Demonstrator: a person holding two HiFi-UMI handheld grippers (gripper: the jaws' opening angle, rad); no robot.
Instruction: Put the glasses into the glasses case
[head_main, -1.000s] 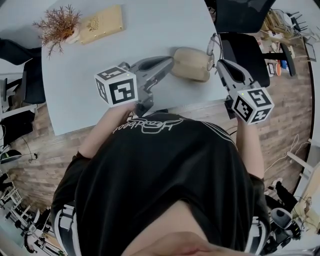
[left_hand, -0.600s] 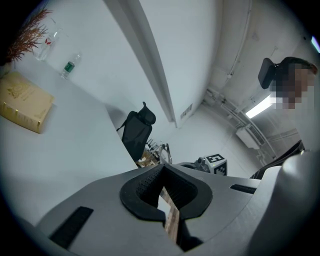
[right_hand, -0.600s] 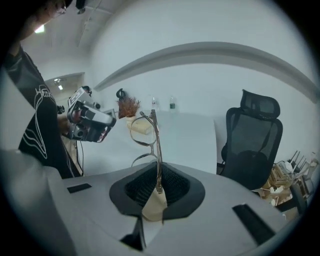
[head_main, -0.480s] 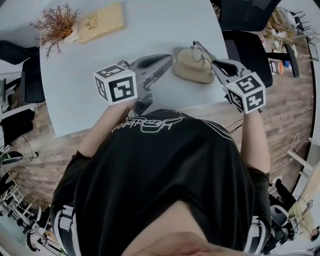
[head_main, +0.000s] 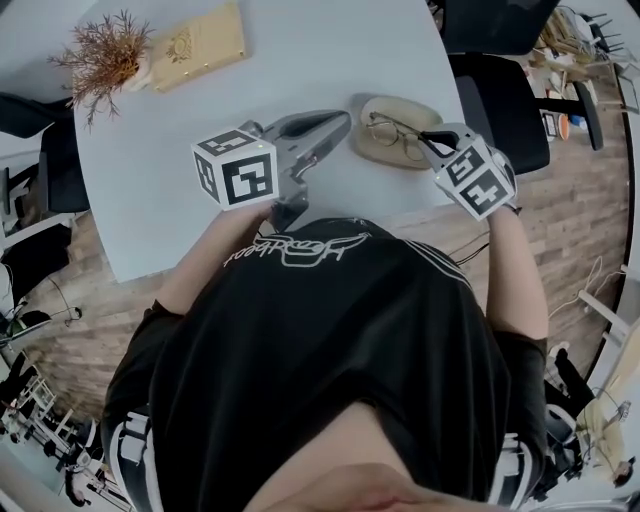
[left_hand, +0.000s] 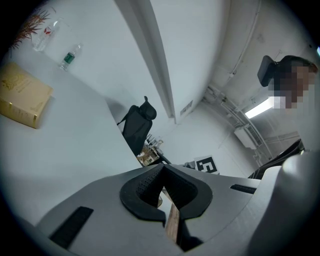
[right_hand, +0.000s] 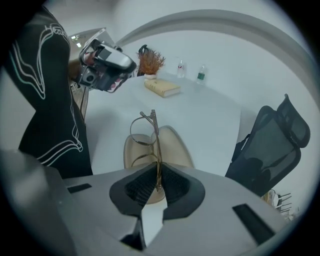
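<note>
A beige glasses case (head_main: 382, 148) (right_hand: 172, 146) lies open on the white table (head_main: 300, 60), near its front right edge. Thin metal-framed glasses (head_main: 392, 133) (right_hand: 145, 135) hang over the case's hollow, pinched by one end in my right gripper (head_main: 430, 141) (right_hand: 157, 186), which is shut on them. My left gripper (head_main: 335, 122) (left_hand: 161, 185) rests just left of the case, its jaws shut with nothing between them and its tip close to the case's left rim.
A tan book (head_main: 200, 45) (right_hand: 162, 88) and a dried plant (head_main: 105, 58) (right_hand: 150, 61) sit at the table's far left, with two bottles (right_hand: 200, 73) behind. A black office chair (head_main: 495, 100) (right_hand: 272, 145) stands to the right of the table.
My right gripper has carried the glasses left and down from beside the table's edge to over the open case. The case, closed a second ago, now lies open. The left gripper has held still.
</note>
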